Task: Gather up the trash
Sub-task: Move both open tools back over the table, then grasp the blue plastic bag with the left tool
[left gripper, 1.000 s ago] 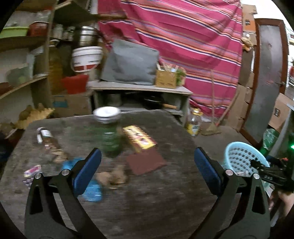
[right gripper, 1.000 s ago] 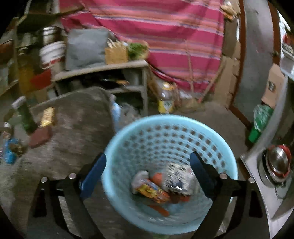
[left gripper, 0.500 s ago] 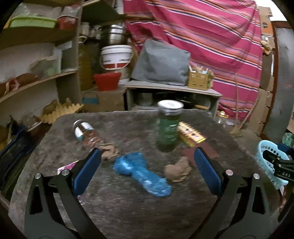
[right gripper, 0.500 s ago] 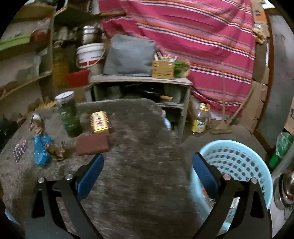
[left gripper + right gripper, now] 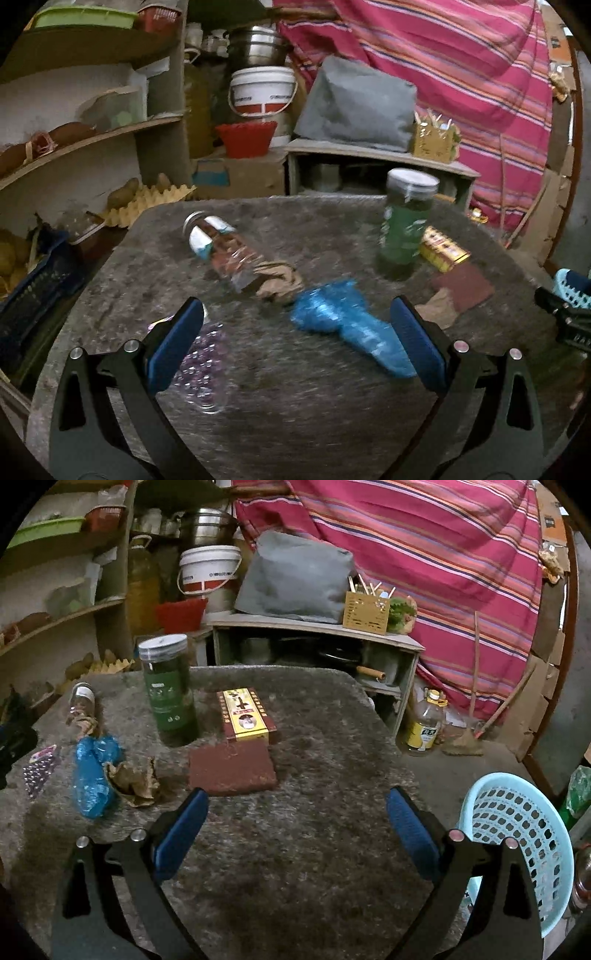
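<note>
Trash left on grey bench (image 5: 295,849): crumpled blue plastic bag (image 5: 347,325) lies mid-bench, long axis far-left to near-right. Judged light, soft, slippery; best pinched at bunched far end. Left hand-held gripper (image 5: 295,350) and right hand-held gripper (image 5: 295,834) are held wide open, empty. Light-blue perforated basket (image 5: 517,830) sits right.

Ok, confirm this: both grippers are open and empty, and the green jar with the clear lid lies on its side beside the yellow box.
Not quite: the green jar stands upright beside the yellow box, as the right wrist view shows. The left gripper and right gripper are open and empty.
</note>
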Demonstrator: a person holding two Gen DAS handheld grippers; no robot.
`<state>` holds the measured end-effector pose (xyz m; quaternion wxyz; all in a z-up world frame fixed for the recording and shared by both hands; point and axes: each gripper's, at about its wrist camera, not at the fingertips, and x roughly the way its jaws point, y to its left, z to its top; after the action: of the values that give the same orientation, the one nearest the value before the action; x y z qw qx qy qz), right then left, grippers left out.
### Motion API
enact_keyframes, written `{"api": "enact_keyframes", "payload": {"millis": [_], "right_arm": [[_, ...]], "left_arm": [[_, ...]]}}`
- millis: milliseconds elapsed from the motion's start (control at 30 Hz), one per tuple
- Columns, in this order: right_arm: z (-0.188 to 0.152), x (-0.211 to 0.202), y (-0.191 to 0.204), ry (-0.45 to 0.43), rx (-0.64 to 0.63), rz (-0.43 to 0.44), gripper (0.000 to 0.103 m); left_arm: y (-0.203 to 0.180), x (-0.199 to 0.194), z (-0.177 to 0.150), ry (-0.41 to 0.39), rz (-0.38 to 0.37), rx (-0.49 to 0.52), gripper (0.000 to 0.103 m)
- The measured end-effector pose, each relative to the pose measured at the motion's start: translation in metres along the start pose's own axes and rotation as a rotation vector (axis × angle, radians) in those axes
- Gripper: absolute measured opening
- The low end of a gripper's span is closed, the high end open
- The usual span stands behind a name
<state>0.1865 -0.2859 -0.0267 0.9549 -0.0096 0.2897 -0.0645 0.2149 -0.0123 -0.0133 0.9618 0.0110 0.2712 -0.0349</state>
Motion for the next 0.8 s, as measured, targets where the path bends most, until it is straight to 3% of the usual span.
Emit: {"api": "enact_keyframes", "payload": {"millis": [267, 500, 800], "right_arm": [[-0.006, 0.027, -0.006, 0.038, 0.023, -0.024, 0.098], [-0.003, 0.041, -0.002, 0.067, 0.005, -0.035, 0.098], [0.003, 0.051, -0.002, 0.096, 0.012, -0.032, 0.098]], "left_arm": [[0.007, 0.025, -0.010, 0.084, 0.055, -0.003, 0.098], [-0.005, 0.047, -0.011, 0.179, -0.030, -0.043, 0.098], [-0.023, 0.075, -0.005, 0.213, -0.027, -0.029, 0.097]]}}
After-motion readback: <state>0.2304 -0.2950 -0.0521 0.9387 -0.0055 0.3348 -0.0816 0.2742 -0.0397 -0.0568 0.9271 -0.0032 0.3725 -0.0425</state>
